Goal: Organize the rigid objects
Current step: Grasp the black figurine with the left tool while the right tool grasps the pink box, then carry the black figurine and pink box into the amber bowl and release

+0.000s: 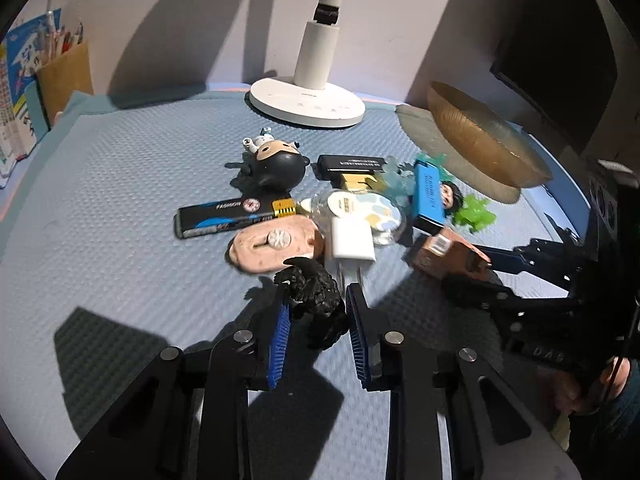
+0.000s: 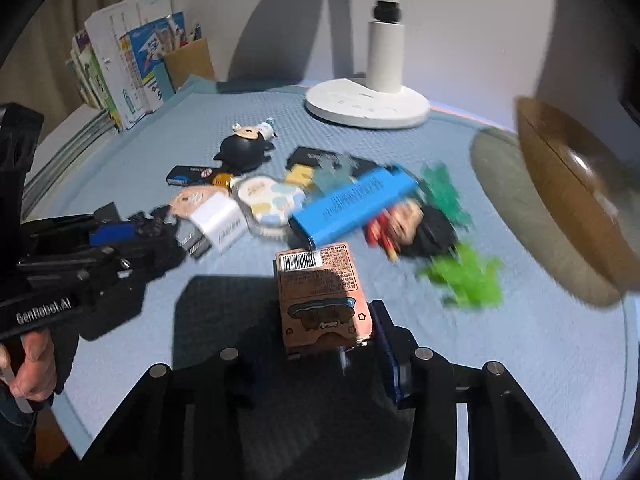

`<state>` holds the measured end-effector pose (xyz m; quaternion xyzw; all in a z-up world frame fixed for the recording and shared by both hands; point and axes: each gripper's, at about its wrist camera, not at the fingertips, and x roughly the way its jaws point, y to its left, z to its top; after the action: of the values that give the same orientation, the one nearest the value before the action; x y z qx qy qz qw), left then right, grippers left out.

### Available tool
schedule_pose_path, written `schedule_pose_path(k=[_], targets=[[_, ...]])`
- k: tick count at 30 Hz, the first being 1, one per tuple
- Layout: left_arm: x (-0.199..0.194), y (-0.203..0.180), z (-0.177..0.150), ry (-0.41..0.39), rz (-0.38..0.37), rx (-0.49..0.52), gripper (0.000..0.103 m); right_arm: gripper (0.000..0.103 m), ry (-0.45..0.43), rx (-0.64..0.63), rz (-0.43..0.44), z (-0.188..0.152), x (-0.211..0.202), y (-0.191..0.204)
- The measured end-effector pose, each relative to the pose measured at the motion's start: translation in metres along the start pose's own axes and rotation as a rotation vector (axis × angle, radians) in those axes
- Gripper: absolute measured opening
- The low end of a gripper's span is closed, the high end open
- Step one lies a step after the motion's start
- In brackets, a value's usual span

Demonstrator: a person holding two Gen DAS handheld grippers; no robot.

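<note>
left gripper (image 1: pixel 318 312) low, pinching black figure (image 1: pixel 316 296); right gripper (image 2: pixel 320 344) pinching pink box (image 2: pixel 320 300); bare mat (image 1: pixel 120 180) to the left.

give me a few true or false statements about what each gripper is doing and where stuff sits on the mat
1. The left gripper has a black figurine between its fingers. True.
2. The right gripper is empty. False: a small pink box with a barcode sits between its fingers.
3. The white charger lies beside a pink oval piece. True.
4. The gold bowl sits left of the pile. False: it is to the right, tilted.
5. The lamp base stands behind the pile, near the wall. True.
</note>
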<state>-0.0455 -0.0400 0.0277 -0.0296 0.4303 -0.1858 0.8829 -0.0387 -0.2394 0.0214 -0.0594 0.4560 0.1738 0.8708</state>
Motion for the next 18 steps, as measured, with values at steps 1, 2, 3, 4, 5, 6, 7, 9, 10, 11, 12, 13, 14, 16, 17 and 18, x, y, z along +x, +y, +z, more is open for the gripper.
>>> schedule_pose_path(k=[1,2,3,4,5,6,7,9,10,11,12,13,14,16,17,18], targets=[[-0.007,0.0,-0.005,-0.005,0.006,0.009,0.024,0.042,0.002,0.018,-0.009,-0.007,-0.006,-0.002],[-0.011,0.0,-0.009,-0.016,0.01,0.017,0.024,0.042,0.002,0.034,-0.018,-0.014,-0.013,-0.004],[-0.015,0.001,-0.013,-0.017,0.011,0.02,0.024,0.042,0.001,0.046,-0.025,-0.02,-0.018,-0.006],[-0.019,0.002,-0.018,-0.016,0.005,0.017,0.024,0.042,0.002,0.063,-0.033,-0.03,-0.025,-0.008],[-0.021,0.002,-0.022,-0.015,0.001,0.014,0.024,0.042,0.005,0.073,-0.037,-0.036,-0.028,-0.01],[-0.021,0.002,-0.025,-0.014,-0.003,0.012,0.024,0.043,0.009,0.078,-0.039,-0.04,-0.028,-0.01],[-0.021,0.001,-0.029,-0.01,-0.002,0.013,0.024,0.044,0.022,0.077,-0.039,-0.045,-0.026,-0.01],[-0.018,-0.001,-0.033,0.003,0.005,0.015,0.024,0.056,0.011,0.065,-0.046,-0.047,-0.027,-0.007],[-0.017,-0.003,-0.035,0.007,0.006,0.015,0.024,0.065,0.013,0.073,-0.036,-0.045,-0.027,-0.005],[-0.017,-0.005,-0.036,0.006,0.003,0.015,0.024,0.065,0.009,0.079,-0.04,-0.043,-0.026,-0.004],[-0.018,-0.006,-0.037,0.004,-0.002,0.014,0.024,0.064,0.012,0.073,-0.045,-0.042,-0.024,-0.002],[-0.02,-0.008,-0.038,-0.001,-0.006,0.017,0.024,0.053,0.018,0.061,-0.067,-0.043,-0.022,0.002],[-0.022,-0.009,-0.038,-0.006,-0.004,0.022,0.024,0.048,0.011,0.049,-0.095,-0.043,-0.022,0.005],[-0.029,-0.014,-0.034,-0.025,0.002,0.036,0.024,0.04,-0.003,0.035,-0.057,-0.042,-0.025,0.015],[-0.032,-0.016,-0.031,-0.034,0.0,0.041,0.024,0.04,-0.01,0.032,-0.041,-0.042,-0.026,0.019],[-0.035,-0.02,-0.027,-0.045,-0.003,0.051,0.024,0.04,-0.019,0.033,-0.032,-0.041,-0.029,0.023]])
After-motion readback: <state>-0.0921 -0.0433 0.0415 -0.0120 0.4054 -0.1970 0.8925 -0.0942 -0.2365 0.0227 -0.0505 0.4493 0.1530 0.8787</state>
